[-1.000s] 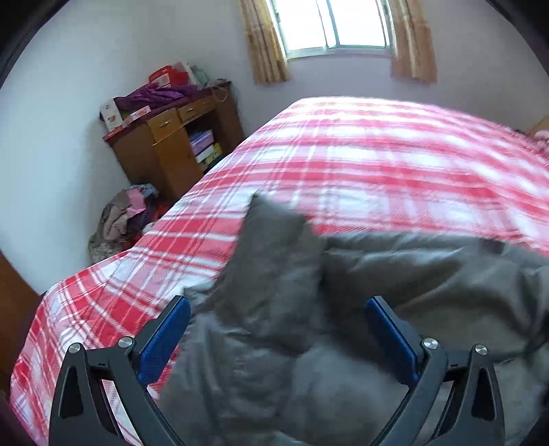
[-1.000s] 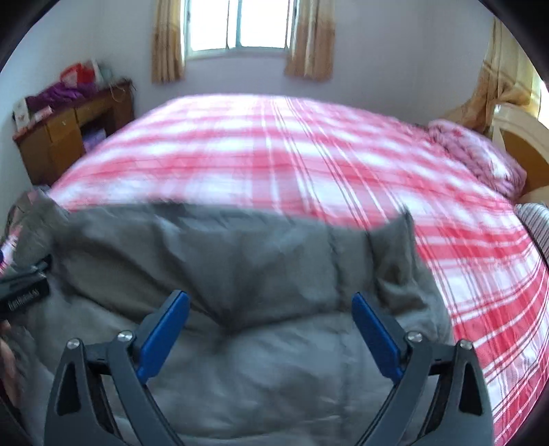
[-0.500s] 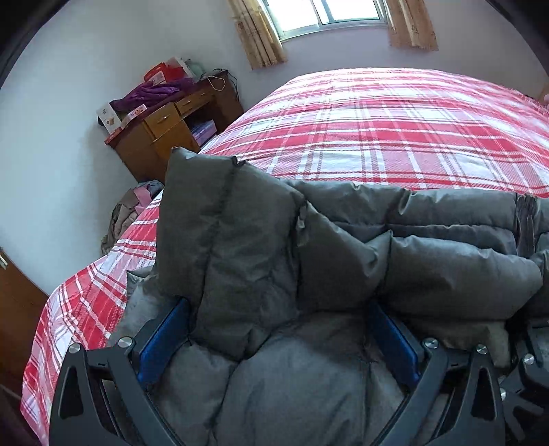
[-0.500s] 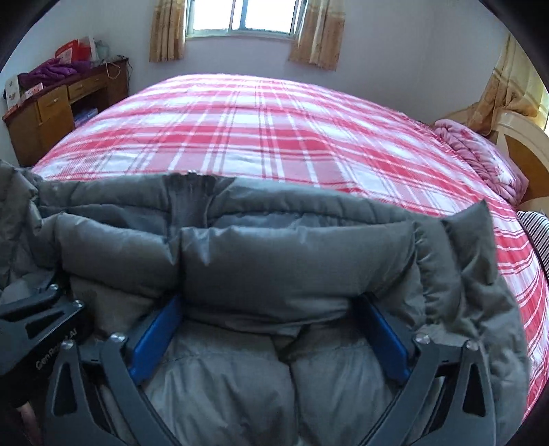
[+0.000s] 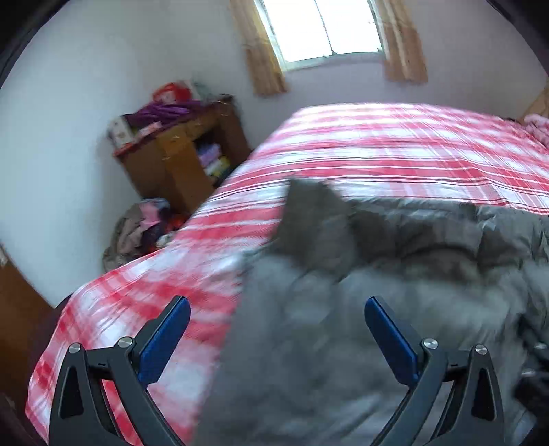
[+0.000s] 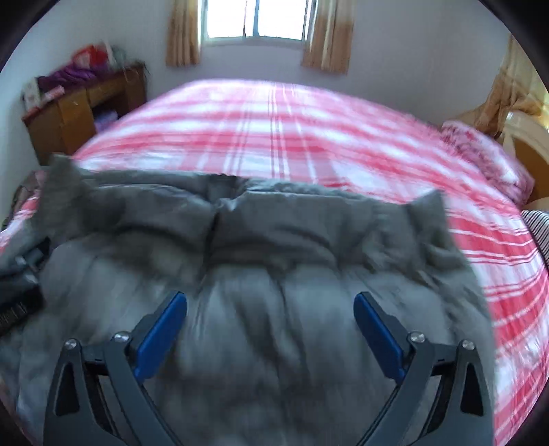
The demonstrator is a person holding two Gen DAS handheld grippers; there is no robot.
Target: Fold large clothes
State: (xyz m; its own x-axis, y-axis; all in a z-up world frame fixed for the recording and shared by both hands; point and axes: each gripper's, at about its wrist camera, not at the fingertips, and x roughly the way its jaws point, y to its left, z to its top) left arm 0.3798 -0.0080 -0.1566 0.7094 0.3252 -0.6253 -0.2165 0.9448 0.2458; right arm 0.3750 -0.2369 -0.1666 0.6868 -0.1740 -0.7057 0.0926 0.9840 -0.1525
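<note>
A grey puffer jacket (image 5: 394,274) lies on the red and white plaid bed (image 5: 394,144), its far edge folded back toward me with a corner sticking up at each end. It also shows in the right wrist view (image 6: 274,247). My left gripper (image 5: 276,326) is open and empty, above the jacket's left edge. My right gripper (image 6: 269,319) is open and empty, above the jacket's middle. The left gripper shows at the left edge of the right wrist view (image 6: 20,291). Both views are blurred by motion.
A wooden desk (image 5: 178,151) piled with clothes and boxes stands by the far left wall, with a heap of clothes (image 5: 140,230) on the floor beside it. A pink pillow (image 6: 480,154) and headboard (image 6: 525,140) lie at the right. A curtained window (image 6: 254,20) is behind.
Both grippers pulled back and up from the jacket, which half a second ago bulged between the jaws. The jacket now lies lower on the bed, and the left gripper has shifted left.
</note>
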